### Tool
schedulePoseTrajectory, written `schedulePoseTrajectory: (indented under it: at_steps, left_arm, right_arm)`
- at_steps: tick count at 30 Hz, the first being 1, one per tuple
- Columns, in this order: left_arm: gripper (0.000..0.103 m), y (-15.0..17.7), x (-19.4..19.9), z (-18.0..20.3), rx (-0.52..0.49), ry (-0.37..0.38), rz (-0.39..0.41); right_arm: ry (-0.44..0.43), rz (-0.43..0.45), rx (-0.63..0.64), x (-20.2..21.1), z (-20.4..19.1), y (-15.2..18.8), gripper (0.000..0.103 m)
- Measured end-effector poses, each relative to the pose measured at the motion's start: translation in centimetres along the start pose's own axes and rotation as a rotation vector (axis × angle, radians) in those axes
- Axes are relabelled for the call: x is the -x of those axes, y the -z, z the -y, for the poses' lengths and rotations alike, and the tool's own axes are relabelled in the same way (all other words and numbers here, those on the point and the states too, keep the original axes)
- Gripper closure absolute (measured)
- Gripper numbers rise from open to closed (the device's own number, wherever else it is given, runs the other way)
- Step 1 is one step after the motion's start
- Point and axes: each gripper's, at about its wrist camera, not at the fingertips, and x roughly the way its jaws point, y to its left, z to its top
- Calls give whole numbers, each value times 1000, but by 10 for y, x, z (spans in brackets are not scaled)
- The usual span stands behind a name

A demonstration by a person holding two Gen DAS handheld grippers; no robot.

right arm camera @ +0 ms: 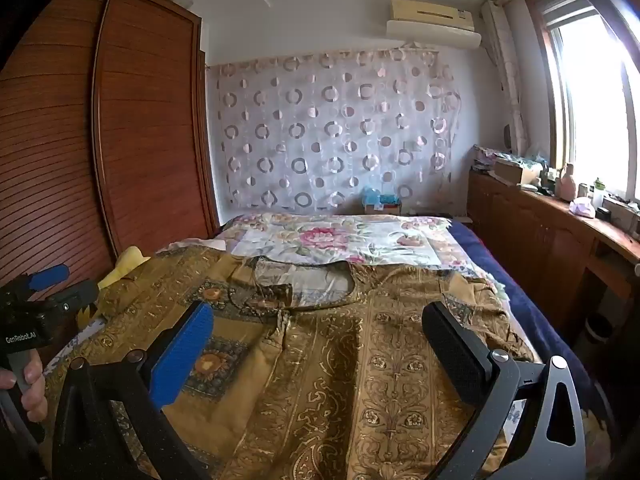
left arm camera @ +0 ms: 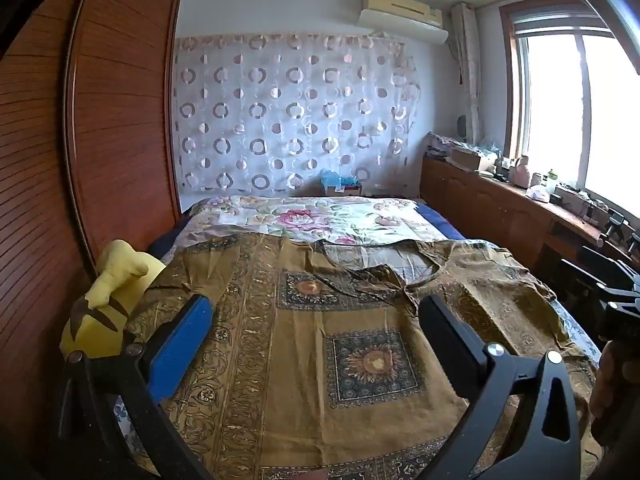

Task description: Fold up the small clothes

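- Left wrist view: the left gripper [left arm camera: 316,344] hovers over a brown patterned shirt [left arm camera: 320,360] spread flat on the bed [left arm camera: 320,216]; its fingers [left arm camera: 184,344] gape wide with nothing between them; a yellow plush [left arm camera: 108,304] lies at the shirt's left edge, beside the wardrobe [left arm camera: 100,120]; the right gripper [left arm camera: 618,304] shows at the right edge.
- Right wrist view: the right gripper [right arm camera: 320,344] hovers over the shirt [right arm camera: 360,380], neckline [right arm camera: 304,280] toward the far end; its fingers [right arm camera: 456,352] stand wide apart, holding nothing; the left gripper [right arm camera: 44,292] sits at the left, fingers apart and empty.
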Motion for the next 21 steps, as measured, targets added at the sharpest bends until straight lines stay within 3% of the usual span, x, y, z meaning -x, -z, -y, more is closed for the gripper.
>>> schedulePoseTrajectory:
  at_steps: [21]
  left_arm:
    - [0,1,1,3,-22,-8,19]
  right_arm:
    - [1,-4,2,0,1,-1,0]
